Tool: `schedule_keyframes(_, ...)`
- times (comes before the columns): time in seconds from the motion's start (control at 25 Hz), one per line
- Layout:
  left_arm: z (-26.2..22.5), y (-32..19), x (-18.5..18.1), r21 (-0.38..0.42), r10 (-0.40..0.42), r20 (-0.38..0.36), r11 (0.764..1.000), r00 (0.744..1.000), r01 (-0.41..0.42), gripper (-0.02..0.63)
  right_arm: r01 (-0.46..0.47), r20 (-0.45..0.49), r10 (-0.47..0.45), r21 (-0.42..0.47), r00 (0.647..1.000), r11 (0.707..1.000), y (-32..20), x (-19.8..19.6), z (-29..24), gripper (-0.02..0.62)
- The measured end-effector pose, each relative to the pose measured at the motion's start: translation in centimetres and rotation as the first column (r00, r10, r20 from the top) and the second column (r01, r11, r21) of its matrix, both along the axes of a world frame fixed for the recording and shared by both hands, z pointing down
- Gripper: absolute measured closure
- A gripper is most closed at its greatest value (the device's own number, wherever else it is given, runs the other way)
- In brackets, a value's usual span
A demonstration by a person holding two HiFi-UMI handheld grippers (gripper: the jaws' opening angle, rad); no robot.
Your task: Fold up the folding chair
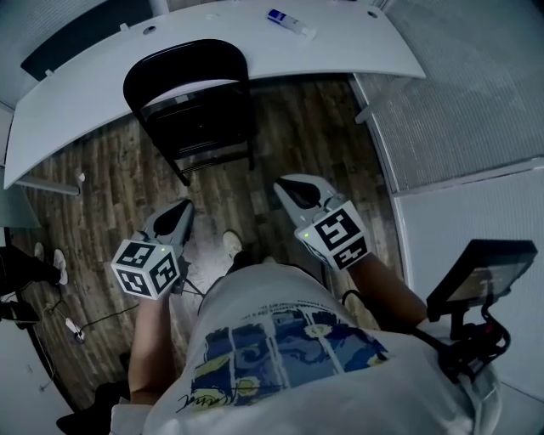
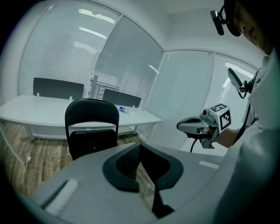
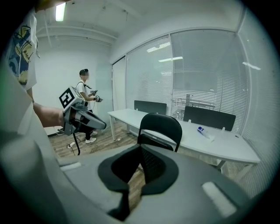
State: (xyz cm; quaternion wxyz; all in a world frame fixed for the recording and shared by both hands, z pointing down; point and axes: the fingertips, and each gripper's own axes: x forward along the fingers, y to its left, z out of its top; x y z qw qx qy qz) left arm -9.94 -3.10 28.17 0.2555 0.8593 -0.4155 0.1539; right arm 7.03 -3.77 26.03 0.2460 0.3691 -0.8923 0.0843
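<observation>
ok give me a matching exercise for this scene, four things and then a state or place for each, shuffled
Things:
1. folding chair
2. tube
3. left gripper
4. desk

States or places:
a. shut, holding nothing
b. white, curved
c. black, standing unfolded on the wood floor
d. lying on the desk top

Pairs: 1-c, 2-d, 3-a, 4-b

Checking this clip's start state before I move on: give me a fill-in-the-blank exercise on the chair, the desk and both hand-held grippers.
1. The unfolded folding chair before the white desk is ____ in colour.
2. The jaws of the left hand-held gripper and the right hand-held gripper are both ____.
3. Between either gripper's jaws there is ____.
4. A small tube lies on the ____.
Missing words: black; shut; nothing; desk.
</observation>
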Motion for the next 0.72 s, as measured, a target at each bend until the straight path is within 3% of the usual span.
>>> schedule_keyframes(0.28, -1.3, 7.2, 2.9, 0.016, -0.010, 0.013, 1.000, 1.000, 0.010, 0.601, 0.013, 0.013, -0.014, 0.028, 1.000, 1.000, 7.5, 2.9, -1.8, 0.593)
schedule_keyframes(0.72, 0.9, 9.4, 4.8, -0.032, -0.009, 0.018, 0.999, 1.000, 0.010, 0.600, 0.013, 0.007, -0.013, 0.001, 1.000, 1.000, 9.8, 5.0, 0.3, 0.594)
